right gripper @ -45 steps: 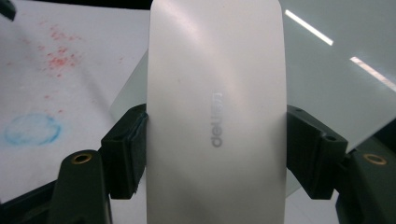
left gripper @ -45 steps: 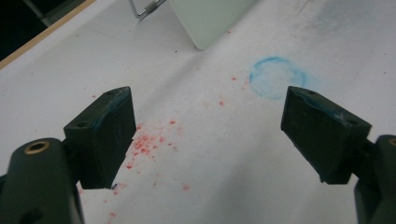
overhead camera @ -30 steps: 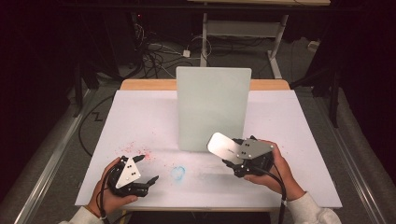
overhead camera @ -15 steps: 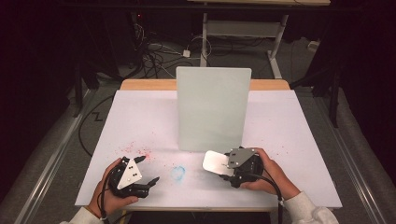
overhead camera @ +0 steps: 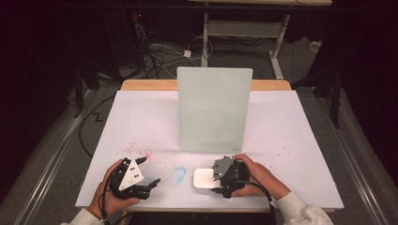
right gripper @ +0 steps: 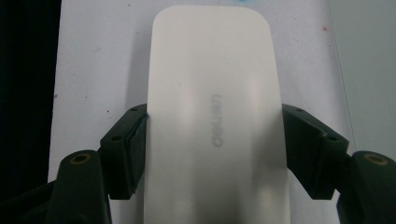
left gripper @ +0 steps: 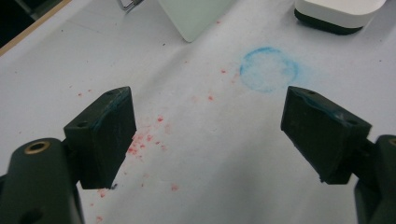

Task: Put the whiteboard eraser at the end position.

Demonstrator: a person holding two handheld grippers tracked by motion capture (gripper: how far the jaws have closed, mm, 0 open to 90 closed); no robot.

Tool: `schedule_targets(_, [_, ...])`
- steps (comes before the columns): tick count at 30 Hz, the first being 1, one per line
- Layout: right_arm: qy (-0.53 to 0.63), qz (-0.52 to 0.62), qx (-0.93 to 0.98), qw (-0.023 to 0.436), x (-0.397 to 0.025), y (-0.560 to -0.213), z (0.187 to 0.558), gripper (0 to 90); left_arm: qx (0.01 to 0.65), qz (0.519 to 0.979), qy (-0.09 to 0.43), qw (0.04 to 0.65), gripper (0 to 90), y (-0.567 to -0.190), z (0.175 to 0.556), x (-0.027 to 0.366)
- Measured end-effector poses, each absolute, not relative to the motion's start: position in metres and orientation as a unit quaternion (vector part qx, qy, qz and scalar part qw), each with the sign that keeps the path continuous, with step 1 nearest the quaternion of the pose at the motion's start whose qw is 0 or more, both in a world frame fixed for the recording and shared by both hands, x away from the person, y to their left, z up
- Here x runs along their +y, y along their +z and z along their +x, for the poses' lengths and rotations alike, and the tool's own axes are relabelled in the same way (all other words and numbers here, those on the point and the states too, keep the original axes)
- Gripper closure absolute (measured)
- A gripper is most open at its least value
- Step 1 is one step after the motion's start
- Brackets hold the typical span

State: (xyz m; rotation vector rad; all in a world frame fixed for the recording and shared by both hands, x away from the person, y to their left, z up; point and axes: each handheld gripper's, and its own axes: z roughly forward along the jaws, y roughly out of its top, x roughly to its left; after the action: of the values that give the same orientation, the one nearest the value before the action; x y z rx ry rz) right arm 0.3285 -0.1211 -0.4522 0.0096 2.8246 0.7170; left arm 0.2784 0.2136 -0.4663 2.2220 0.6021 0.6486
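Right gripper (overhead camera: 219,180) holding the white eraser (overhead camera: 205,178) low at the near edge of the counter (overhead camera: 300,140).

Its jaws clamp the eraser's long sides; the left gripper (overhead camera: 149,172) idles wide open nearby. Next likely: set the eraser flat, then let go, or carry it to the blue ring mark (overhead camera: 179,173).
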Motion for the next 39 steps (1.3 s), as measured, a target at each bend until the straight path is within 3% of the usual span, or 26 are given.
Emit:
schedule_targets(9, [0.297, 0.022, 0.946, 0.126, -0.132, -0.439, 0.326, 28.8, 0.234, 0.865, 0.252, 0.367, 17.3, -0.466, 0.278, 0.214])
schedule_targets(25, [0.376, 0.127, 0.882, 0.253, -0.17, -0.41, 0.33, 25.5, 0.235, 0.864, 0.251, 0.368, 17.3, -0.466, 0.279, 0.214])
schedule_targets(39, [0.376, 0.186, 0.848, 0.324, -0.191, -0.41, 0.329, 20.9, 0.236, 0.863, 0.246, 0.372, 17.3, -0.466, 0.283, 0.212])
